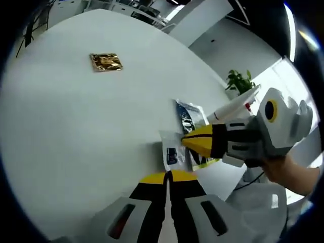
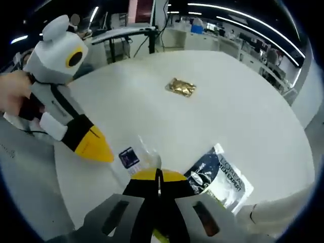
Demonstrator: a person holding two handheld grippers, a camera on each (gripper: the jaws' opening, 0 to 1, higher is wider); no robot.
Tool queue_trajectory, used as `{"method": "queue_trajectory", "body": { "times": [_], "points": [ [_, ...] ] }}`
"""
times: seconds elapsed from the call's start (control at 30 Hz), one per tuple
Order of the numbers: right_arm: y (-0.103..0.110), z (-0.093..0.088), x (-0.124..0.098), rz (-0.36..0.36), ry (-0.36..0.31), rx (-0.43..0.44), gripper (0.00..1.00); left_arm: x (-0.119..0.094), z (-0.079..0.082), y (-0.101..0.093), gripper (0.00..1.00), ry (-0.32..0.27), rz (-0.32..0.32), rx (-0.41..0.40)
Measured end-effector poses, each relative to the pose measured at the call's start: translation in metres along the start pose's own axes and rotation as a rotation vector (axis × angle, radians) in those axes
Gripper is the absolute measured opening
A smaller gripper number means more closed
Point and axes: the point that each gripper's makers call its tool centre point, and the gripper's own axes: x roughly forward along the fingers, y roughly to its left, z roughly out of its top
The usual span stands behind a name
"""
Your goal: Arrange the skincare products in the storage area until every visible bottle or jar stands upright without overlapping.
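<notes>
A clear plastic packet [image 2: 132,158] with a dark blue label lies near the table's edge. My right gripper [image 2: 158,176] has its yellow jaws shut on the packet's near edge, and the plastic curls up in front of them. In the left gripper view the right gripper [image 1: 186,142] comes in from the right over the same packet [image 1: 171,154]. My left gripper [image 1: 167,176] is shut, holds nothing, and sits just short of the packet. A dark and white L'Oreal sachet [image 2: 217,179] lies flat beside it. A gold sachet [image 2: 182,87] lies alone near the table's middle.
The round white table [image 1: 76,126] is bare around the gold sachet [image 1: 106,62]. A white tube [image 1: 235,105] lies beyond the dark sachet [image 1: 190,116], near the table's edge. A green plant [image 1: 240,81] stands off the table. Desks and chairs fill the room behind.
</notes>
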Motion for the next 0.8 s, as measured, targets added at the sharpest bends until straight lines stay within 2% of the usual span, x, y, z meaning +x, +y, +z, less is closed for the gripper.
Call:
{"method": "queue_trajectory", "body": {
  "times": [0.33, 0.47, 0.53, 0.63, 0.73, 0.8],
  "points": [
    [0.000, -0.007, 0.006, -0.007, 0.039, -0.021, 0.01, -0.001, -0.001, 0.001, 0.02, 0.019, 0.012, 0.054],
    [-0.001, -0.007, 0.007, -0.017, 0.039, -0.024, 0.01, -0.004, -0.001, 0.001, 0.03, 0.019, 0.023, 0.128],
    [-0.002, -0.006, 0.006, -0.023, 0.037, -0.027, 0.01, -0.007, 0.002, 0.005, 0.02, 0.020, 0.030, 0.222],
    [-0.001, -0.005, 0.007, -0.019, 0.034, -0.028, 0.01, -0.015, 0.007, -0.005, 0.03, -0.011, 0.017, 0.321],
    [-0.001, -0.006, 0.006, -0.020, 0.031, -0.028, 0.01, -0.015, 0.021, -0.015, 0.05, -0.062, -0.006, 0.497],
    [-0.001, -0.006, 0.007, -0.021, 0.029, -0.027, 0.01, -0.010, 0.025, -0.024, 0.07, -0.059, -0.019, 0.563]
  ]
}}
